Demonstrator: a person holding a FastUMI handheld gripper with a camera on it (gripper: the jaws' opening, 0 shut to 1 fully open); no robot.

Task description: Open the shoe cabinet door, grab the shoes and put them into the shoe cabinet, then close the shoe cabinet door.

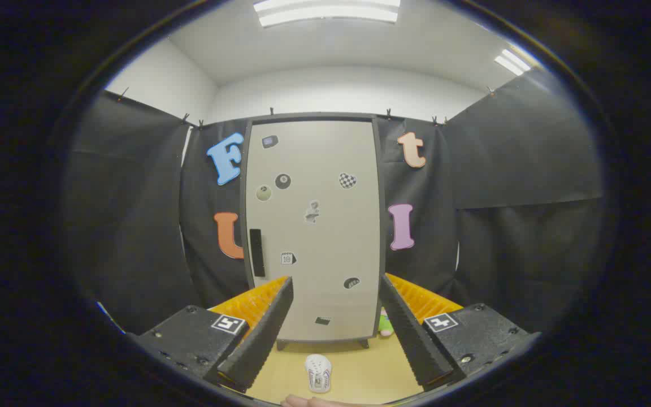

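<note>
The shoe cabinet (314,226) stands upright at the back of the booth, straight ahead of the tool (337,328) and well beyond its fingers, with black cloth hanging on both sides of it. Its pale door (325,169) is shut, flat in its dark frame, and carries a scatter of small stickers (347,180). A dark vertical handle (256,252) sits near the door's left edge, about halfway down. The cabinet rests on short feet on a light wooden floor (359,367).

A white shoe (318,373) lies on that floor between the two fingers and nearer than the cabinet, its toe pointing toward the door; it touches neither finger. A small green and pink thing (385,324) sits on the floor by the cabinet's lower right corner, partly hidden behind the right finger, so what it is cannot be told.

The tool's fingers are spread wide apart and hold nothing. At the near edge, below the shoe, a sliver of a person's hand (314,402) shows.
</note>
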